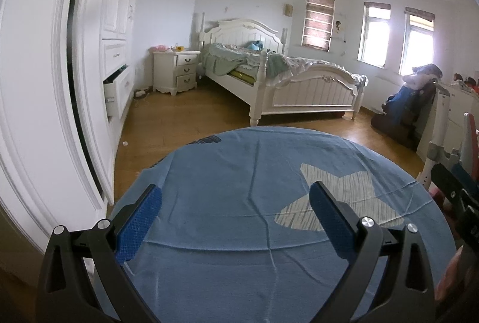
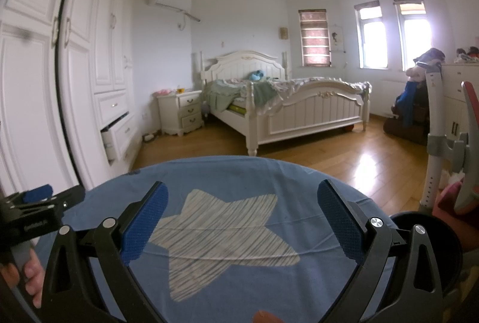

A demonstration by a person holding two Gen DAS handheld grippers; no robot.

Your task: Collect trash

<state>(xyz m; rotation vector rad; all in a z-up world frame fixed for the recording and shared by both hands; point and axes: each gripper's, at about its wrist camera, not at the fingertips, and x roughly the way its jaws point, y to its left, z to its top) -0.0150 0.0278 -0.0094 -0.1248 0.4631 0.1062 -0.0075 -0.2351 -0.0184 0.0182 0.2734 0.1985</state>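
Two tongs, both wide, both empty, hovering over a round tabletop (image 1: pixel 209 233) draped in a blue cloth with a pale star print.

Left to right: wardrobe (image 1: pixel 36 83) runs down the left with one drawer (image 1: pixel 115 89) pulled out. On the floor beside its base sits a small pale scrap (image 1: pixel 125 143), the only likely trash in view, though too small to tell what it is. Nightstand (image 1: pixel 176 71) and bed (image 1: pixel 287 77) stand farther back, windows beyond, clothes piled over a chair at far right.

Left tongs (image 1: pixel 236 203) spread with nothing between the pads. Right tongs (image 2: pixel 242 206) likewise spread, above the star. Beside the right tongs, at the tabletop's right edge, shows a dark round rim (image 2: pixel 419 221), possibly a bin; cannot confirm.

Step in hand, as I judge it: locate trash and start the reach. The cloth shows no trash, so search the floor. Left tongs suit the scrap by the wardrobe, being the nearer side. Keep them spread until the pads straddle it, come down low and square to the floor, and pinch gently, since a light scrap may skid on smooth wood. Watch the open drawer on the way down. Keep the right tongs free for the bin.
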